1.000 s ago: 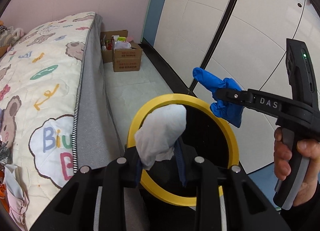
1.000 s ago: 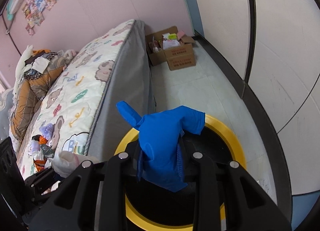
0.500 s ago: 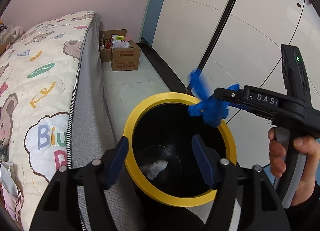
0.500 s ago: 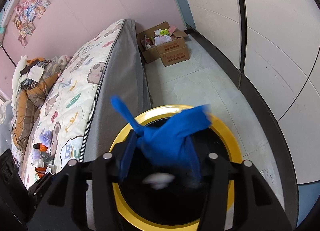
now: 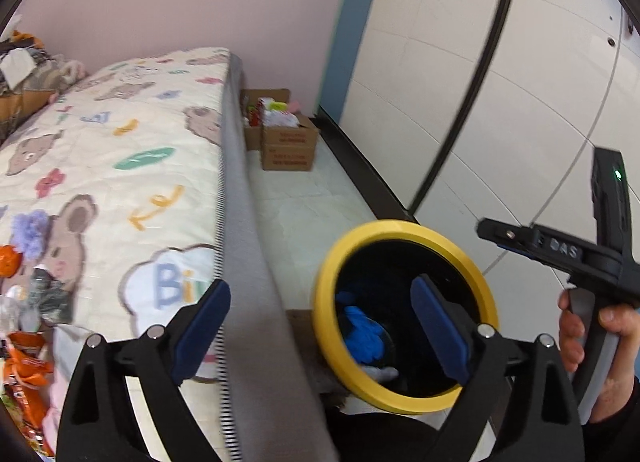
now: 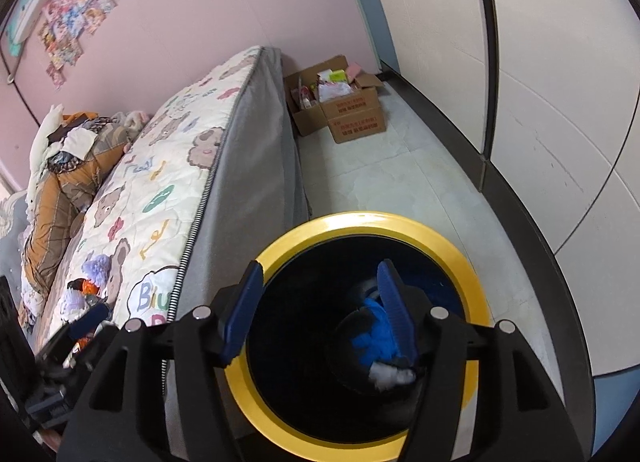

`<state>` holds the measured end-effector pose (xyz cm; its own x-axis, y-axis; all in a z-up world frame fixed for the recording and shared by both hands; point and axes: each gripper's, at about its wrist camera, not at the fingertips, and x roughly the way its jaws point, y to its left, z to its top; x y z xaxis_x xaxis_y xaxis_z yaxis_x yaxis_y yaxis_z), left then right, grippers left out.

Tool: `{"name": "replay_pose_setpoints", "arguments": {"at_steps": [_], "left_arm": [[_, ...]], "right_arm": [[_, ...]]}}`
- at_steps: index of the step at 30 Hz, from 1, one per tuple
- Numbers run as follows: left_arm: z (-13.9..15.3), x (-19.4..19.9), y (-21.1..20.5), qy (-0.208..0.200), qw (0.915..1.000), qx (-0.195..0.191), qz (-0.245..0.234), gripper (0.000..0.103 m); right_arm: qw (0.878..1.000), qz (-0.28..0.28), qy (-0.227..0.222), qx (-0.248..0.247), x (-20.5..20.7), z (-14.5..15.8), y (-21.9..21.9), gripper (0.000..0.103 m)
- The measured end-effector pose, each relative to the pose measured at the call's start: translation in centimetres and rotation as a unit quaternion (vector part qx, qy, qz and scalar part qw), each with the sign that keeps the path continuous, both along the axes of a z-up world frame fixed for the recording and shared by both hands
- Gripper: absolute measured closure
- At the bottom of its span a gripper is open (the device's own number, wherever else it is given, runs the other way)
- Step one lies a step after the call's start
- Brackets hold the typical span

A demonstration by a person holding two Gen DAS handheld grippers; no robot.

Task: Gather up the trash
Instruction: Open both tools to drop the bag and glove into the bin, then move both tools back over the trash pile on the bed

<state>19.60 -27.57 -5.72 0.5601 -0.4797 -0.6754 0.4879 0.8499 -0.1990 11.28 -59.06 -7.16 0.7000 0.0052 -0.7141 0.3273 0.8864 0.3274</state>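
Below the right tool [image 6: 316,310], at the bottom of the yellow-rimmed bin [image 6: 360,221], a blue glove [image 6: 378,336] is now seen lying, with a white wad [image 6: 390,374] just beside it. A second ago the glove was pinched in the right tool and the wad in the left tool [image 5: 316,330], both held over the bin mouth; half a second ago the wad was already down inside and the glove was caught blurred in its fall. Both pieces have thus been released into the bin.

The jaws of the right tool are opening, and nothing is held between them; only the bin interior is seen past the blue pads. The jaws of the left tool are opening too, spread very wide, and nothing is gripped there either. From the left tool, the bin is now seen ahead and to the right, where it was straight ahead before, and the mattress edge [image 5: 240,246] runs between the pads, so the left tool appears to have been swung toward the bed. The right tool is seen from there at far right, gripped by a hand [image 5: 588,346].

This drop is judged complete. More litter is seen on the bed [image 5: 120,165] to the left of the left tool: orange wrappers [image 5: 24,374] and other scraps, too blurred to be named. Another pickup there is probably called for.
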Motion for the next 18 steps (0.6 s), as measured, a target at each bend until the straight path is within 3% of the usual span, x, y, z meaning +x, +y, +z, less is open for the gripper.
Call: {"name": "replay_pose_setpoints", "arguments": {"at_steps": [8,18], "left_arm": [[2.1,1.4,5.5,-0.031,0.9981,-0.001,0.053,0.010],[3.1,2.9,14.2,-0.053,0.9896,0.015,0.133,0.008]], "right_arm": [[0.998,0.034,-0.034,-0.029,-0.1,2.0,4.1,0.039],[0.994,0.080,-0.071,-0.025,1.1,4.3,9.9,0.029]]}}
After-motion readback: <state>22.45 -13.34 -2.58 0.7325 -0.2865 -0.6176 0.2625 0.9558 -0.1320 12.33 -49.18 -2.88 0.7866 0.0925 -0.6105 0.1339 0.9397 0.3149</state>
